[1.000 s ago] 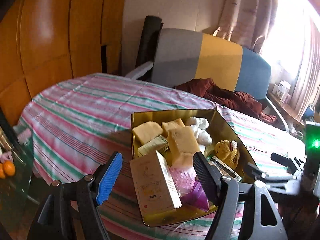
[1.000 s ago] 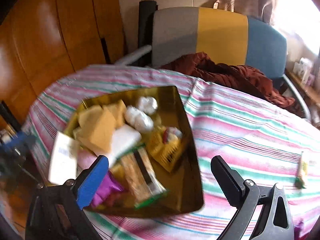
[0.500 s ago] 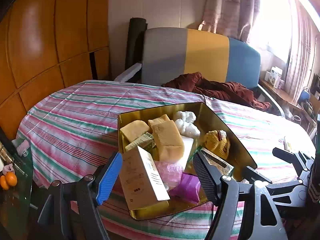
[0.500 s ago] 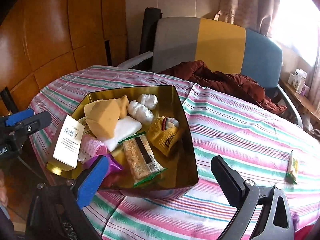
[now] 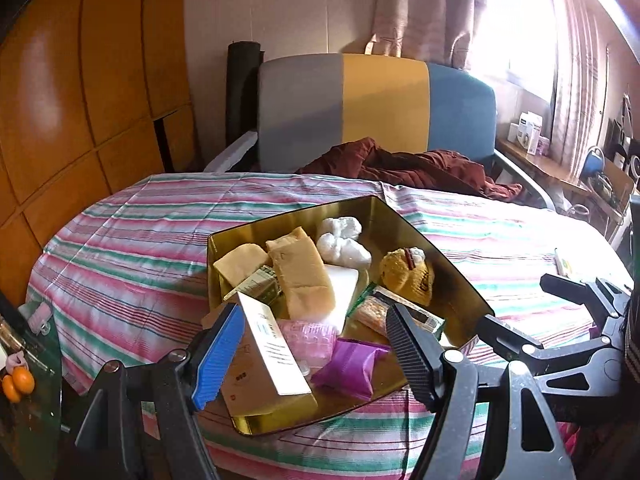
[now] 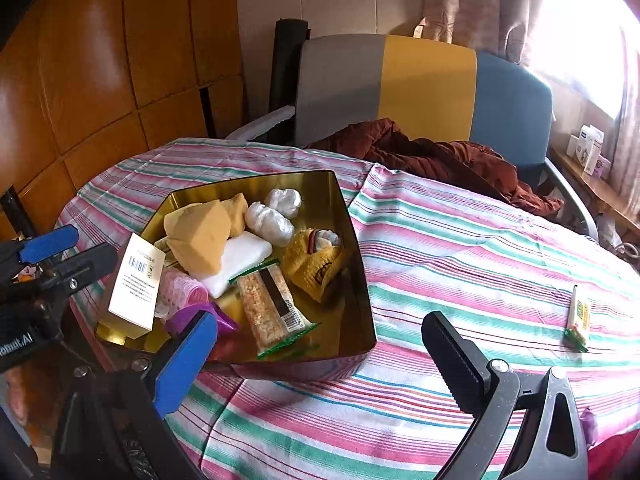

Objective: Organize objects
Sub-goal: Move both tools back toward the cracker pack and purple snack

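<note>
A gold tin (image 5: 444,268) (image 6: 354,248) stands on the striped tablecloth. It holds yellow sponges (image 5: 304,276), white lumps (image 5: 344,240), a yellow knitted piece (image 6: 316,264), a snack bar (image 6: 268,304), a pink roller (image 6: 180,288) and a purple packet (image 5: 352,364). A white box (image 5: 264,344) (image 6: 136,280) leans on the tin's near left corner. My left gripper (image 5: 312,356) hovers open at that corner, its pads clear of the box. Over the tin's near wall my right gripper (image 6: 320,360) is open and holds nothing.
A small green and yellow sachet (image 6: 580,316) lies on the cloth to the right. Behind the table is a grey, yellow and blue chair (image 6: 424,84) with a dark red cloth (image 6: 440,160). A glass side table with oranges (image 5: 18,384) stands low at the left.
The left gripper has rolled to level and shifted sideways along the tin's near corner. The right gripper's blurred view has steadied after a small sideways move. Both stay open; nothing was picked up.
</note>
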A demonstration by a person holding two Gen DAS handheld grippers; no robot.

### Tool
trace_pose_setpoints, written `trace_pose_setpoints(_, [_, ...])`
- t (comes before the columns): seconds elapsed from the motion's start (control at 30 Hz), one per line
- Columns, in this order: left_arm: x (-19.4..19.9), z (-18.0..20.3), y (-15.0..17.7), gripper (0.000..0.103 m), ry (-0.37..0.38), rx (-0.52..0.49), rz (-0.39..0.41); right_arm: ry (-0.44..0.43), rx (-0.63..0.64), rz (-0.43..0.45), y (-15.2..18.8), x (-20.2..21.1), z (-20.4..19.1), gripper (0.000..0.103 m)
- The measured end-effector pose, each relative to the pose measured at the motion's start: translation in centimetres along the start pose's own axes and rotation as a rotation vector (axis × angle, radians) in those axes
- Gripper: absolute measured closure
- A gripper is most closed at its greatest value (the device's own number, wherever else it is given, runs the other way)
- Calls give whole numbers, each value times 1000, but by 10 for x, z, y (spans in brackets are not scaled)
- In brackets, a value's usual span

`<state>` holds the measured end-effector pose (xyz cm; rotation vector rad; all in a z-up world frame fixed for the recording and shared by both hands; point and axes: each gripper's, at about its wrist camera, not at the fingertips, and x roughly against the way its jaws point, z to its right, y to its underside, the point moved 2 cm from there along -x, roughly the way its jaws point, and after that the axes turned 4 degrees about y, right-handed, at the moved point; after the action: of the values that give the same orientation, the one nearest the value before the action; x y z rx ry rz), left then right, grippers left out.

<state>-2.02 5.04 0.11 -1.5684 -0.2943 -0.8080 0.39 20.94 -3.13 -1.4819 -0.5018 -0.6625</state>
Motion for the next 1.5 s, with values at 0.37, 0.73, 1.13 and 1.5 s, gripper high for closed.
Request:
trace_pose_setpoints(0.37, [-8,32,-1,29,21,-124,-22,66,-69,-27,9,-5,37,0])
trace_pose_setpoints(0.73, [-17,68,-7,28,73,-213,-34,126,-163,-60,25,-3,88,0])
trace_pose_setpoints(1.13, [-28,104,-8,28,158,-283,-50,102,-253,-157,42,17,152,0])
trace_pose_setpoints(1.5, [-36,127,-1,28,239,-303,-79,252,-190,-426,71,42,273,0])
